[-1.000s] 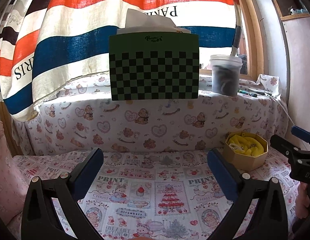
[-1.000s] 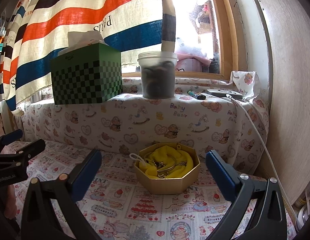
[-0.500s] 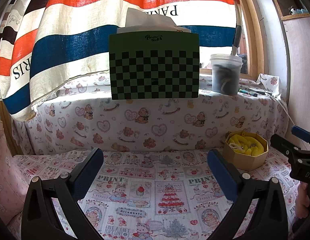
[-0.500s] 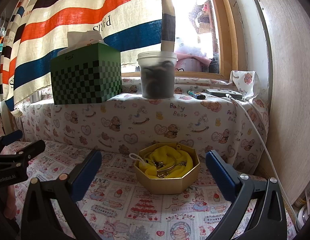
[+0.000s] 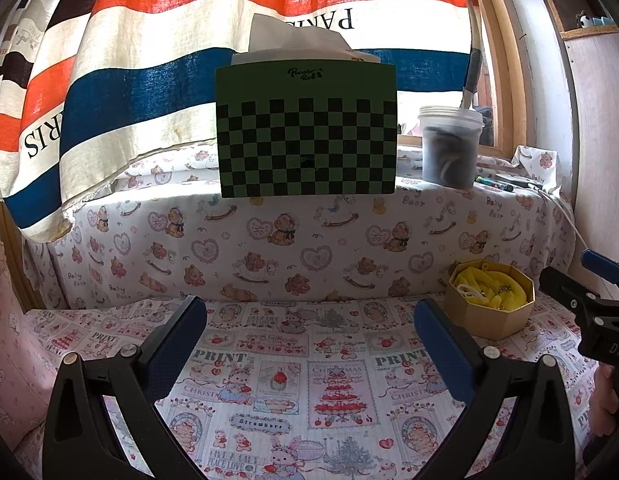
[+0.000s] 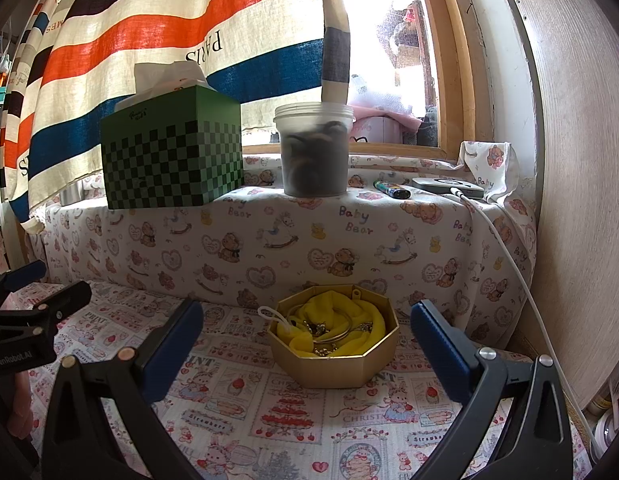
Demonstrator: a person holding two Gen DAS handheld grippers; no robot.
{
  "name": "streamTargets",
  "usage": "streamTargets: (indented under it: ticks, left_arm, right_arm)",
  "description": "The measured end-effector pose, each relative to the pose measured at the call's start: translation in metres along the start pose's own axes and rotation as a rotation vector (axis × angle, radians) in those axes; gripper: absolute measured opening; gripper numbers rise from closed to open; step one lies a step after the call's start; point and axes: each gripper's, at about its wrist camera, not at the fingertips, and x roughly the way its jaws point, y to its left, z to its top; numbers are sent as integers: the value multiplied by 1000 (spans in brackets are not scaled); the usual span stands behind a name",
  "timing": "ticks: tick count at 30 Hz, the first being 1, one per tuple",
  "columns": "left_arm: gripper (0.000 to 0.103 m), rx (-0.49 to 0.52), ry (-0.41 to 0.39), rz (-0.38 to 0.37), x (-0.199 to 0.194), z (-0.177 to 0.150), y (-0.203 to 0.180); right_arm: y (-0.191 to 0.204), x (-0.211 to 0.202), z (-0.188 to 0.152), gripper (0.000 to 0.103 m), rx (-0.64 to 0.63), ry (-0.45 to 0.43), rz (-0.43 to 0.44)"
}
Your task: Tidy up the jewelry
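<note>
Both tools gape empty; left tool (image 6: 37,312) reads "GenRobot.AI", curtain (image 6: 197,36) "PARIS".

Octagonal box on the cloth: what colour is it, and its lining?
Gold box with yellow fabric lining; clearest in the right wrist view.

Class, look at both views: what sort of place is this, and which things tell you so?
Probably a room in a home, by a window: a striped curtain, a tissue box on a ledge draped in teddy-bear cloth, and a gold jewelry box.
</note>
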Motion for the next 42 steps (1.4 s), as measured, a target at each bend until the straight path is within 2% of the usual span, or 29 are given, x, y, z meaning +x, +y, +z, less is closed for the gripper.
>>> streamTargets:
  ticks: [42]
  left_arm:
    - [103, 6, -9, 13, -2, 0, -1]
  right_arm:
    - [0, 1, -1, 103, -2, 0, 2]
